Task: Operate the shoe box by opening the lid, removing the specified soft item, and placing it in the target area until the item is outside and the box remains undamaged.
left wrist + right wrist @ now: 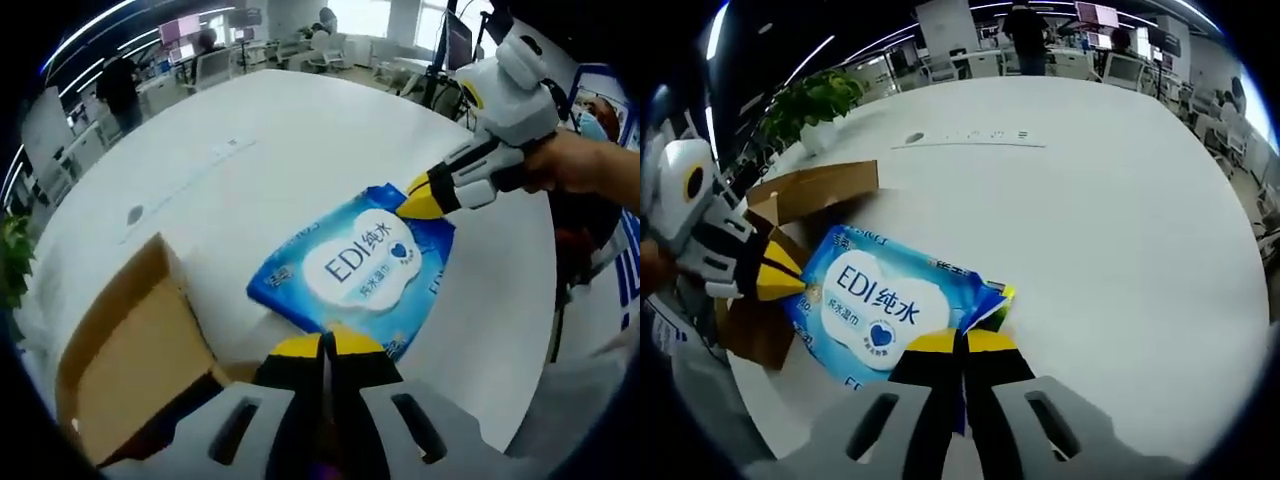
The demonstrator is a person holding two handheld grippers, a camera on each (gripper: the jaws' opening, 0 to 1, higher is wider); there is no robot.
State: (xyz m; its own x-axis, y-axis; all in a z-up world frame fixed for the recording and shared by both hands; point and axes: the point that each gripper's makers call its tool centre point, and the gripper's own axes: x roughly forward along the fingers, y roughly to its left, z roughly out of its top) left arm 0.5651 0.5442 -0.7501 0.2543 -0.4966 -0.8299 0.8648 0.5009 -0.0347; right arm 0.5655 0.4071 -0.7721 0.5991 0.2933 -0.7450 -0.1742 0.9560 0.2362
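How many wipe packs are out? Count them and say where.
1. The wipe pack lies on the white table beside the cardboard box, pinched at opposite ends by both grippers.

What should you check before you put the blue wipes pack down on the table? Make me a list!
1. Left gripper pinching the wipes pack: ok, its jaws are closed on the pack's near edge.
2. Right gripper pinching it too: ok, closed on the opposite end.
3. Pack out of the cardboard box: ok, it sits beside the box over the white table.
4. Pack in one piece: ok, no tear visible, though its underside is hidden.
5. Box undamaged: cannot tell, only part of it is in view.
6. Pack already resting on the table: cannot tell, no clear gap or contact visible.
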